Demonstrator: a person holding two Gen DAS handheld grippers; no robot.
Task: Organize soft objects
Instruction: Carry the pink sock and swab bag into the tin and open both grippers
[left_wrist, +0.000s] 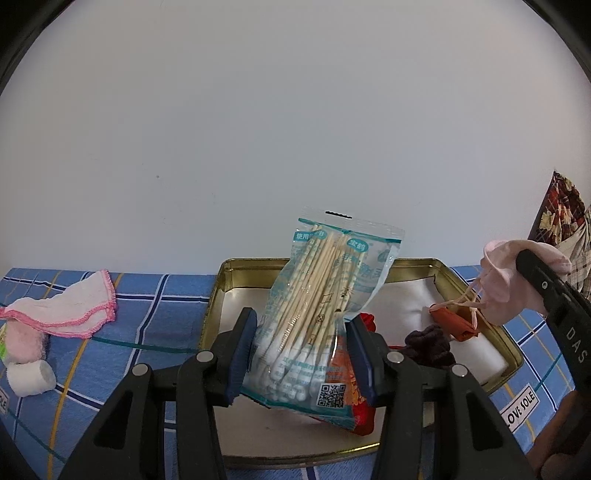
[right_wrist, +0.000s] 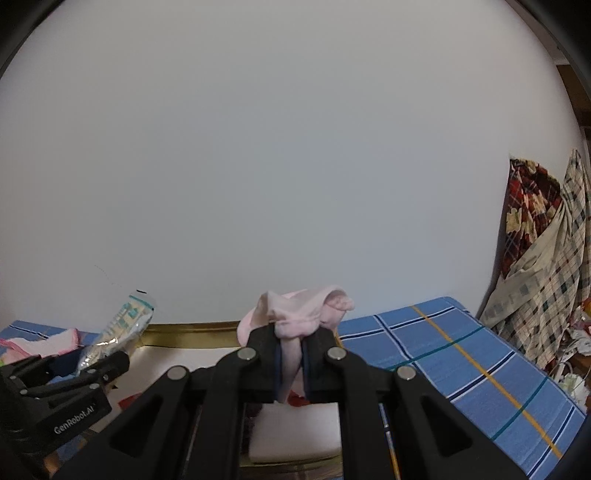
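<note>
Inside the gold tin tray (left_wrist: 218, 291) on the blue plaid table (left_wrist: 155, 306) lie a white pad (left_wrist: 399, 306), a dark scrunchie (left_wrist: 430, 345) and red fabric (left_wrist: 452, 321). Toward the table's left edge sits a pink-trimmed cloth (left_wrist: 62, 308). Over the tray, the left claw (left_wrist: 301, 360) clamps a cotton swab packet (left_wrist: 325, 295); the right claw (right_wrist: 291, 363) pinches a pink sock (right_wrist: 299, 312).

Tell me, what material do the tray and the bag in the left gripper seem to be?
Tray: probably thin metal, gold-tone with a glossy, reflecting rim. Bag in the left gripper: clear, shiny plastic film with teal print, crinkled; wooden-looking swab sticks show through.
</note>
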